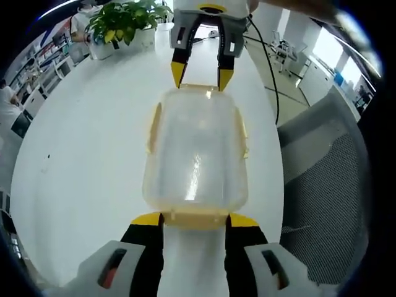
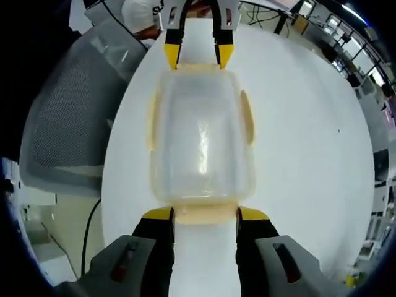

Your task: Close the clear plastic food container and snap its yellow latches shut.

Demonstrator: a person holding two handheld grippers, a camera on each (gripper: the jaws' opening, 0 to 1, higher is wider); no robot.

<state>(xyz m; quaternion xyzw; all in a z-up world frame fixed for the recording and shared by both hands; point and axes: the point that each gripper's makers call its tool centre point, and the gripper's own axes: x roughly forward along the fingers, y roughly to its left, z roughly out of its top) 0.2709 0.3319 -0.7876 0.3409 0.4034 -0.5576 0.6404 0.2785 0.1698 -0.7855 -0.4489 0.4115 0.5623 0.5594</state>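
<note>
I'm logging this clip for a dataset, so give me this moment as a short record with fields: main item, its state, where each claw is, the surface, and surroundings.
main item: clear container with yellow latches, lid on
surface: white table
left claw: open, its tips at the near end latch
right claw: open, its tips at the opposite end latch
side latches: one on each long side; cannot tell if snapped
surroundings: mesh chair beside the table, potted plant at its far edge

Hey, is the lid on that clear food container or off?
On. The lid sits over the clear container on the white table, a claw at each end. Whether the yellow latches are snapped, I cannot tell.
</note>
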